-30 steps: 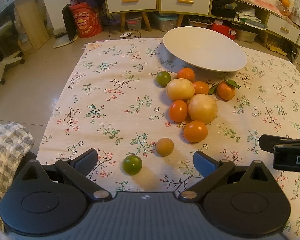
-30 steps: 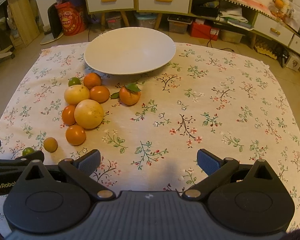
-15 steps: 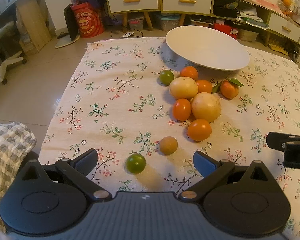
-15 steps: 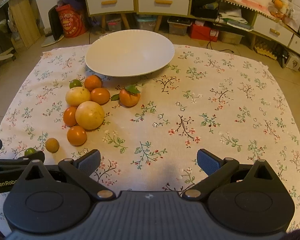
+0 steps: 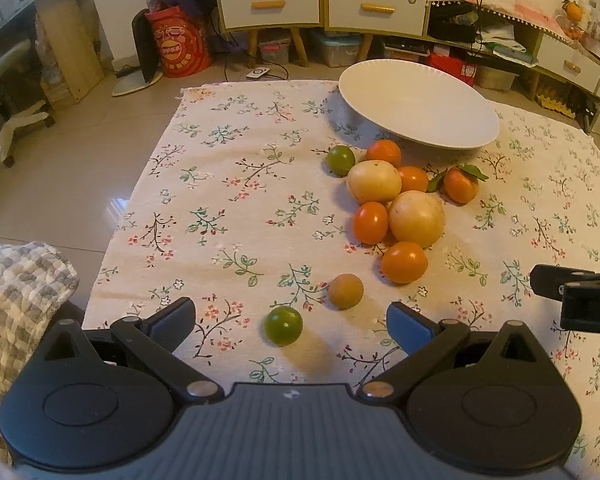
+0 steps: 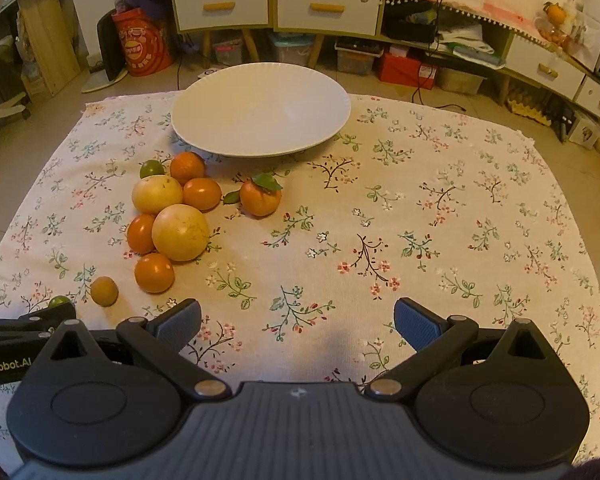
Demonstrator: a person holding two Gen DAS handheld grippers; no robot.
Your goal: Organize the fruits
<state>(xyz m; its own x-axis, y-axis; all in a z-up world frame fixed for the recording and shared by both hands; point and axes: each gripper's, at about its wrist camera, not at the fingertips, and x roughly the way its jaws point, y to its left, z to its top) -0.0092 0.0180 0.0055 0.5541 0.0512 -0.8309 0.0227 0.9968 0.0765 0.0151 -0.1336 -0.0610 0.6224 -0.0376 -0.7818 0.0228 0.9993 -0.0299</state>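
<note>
Nothing is sorted yet: white plate (image 6: 260,120) sits empty on the counter (image 6: 440,240), fruits (image 6: 180,232) clustered beside it. Left gripper (image 5: 290,316) and right gripper (image 6: 298,318) hover, fingers apart, holding nothing.

Legible text, two items.

1. Left gripper (image 6: 28,326), side of its black body, seen in the right wrist view at 9 o'clock: white lettering "enRobot.AI", cut off by the frame's edge.

2. Right gripper (image 5: 576,296), side of its black body, seen in the left wrist view at 3 o'clock: white letter "D", remainder out of frame.

Red bag (image 5: 178,42) at 11 o'clock: printed emblem, unreadable.
</note>
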